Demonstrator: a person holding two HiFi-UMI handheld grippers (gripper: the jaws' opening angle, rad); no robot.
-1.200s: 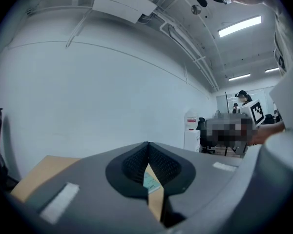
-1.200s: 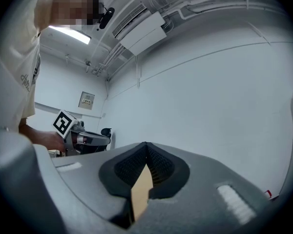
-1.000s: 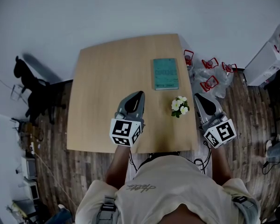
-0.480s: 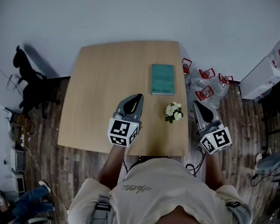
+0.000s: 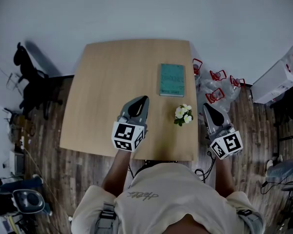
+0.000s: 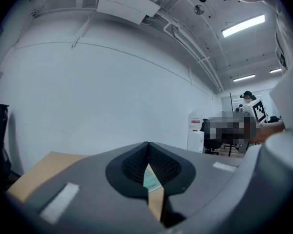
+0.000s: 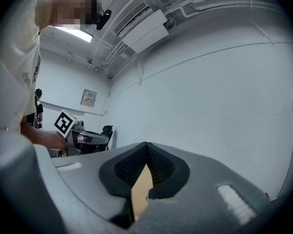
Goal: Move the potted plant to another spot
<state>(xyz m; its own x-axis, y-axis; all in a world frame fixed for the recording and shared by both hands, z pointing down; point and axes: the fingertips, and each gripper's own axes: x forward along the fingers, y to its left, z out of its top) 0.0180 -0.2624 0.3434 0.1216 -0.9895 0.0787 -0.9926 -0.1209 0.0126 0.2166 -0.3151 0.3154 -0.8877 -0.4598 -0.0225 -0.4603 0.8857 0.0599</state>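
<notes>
Wooden table [image 5: 107, 82] bears the potted plant [image 5: 184, 114] near its front right edge, standing between the left gripper [image 5: 144, 99] and the right gripper [image 5: 206, 106] (nearer the right), touching neither. Both pairs of jaws are pressed together, holding nothing.

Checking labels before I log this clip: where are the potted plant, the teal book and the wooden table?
potted plant [image 5: 184, 114]: head view, on its white flowers.
teal book [image 5: 172, 79]: head view, middle of its cover.
wooden table [image 5: 112, 77]: head view, bare top left of the book.
</notes>
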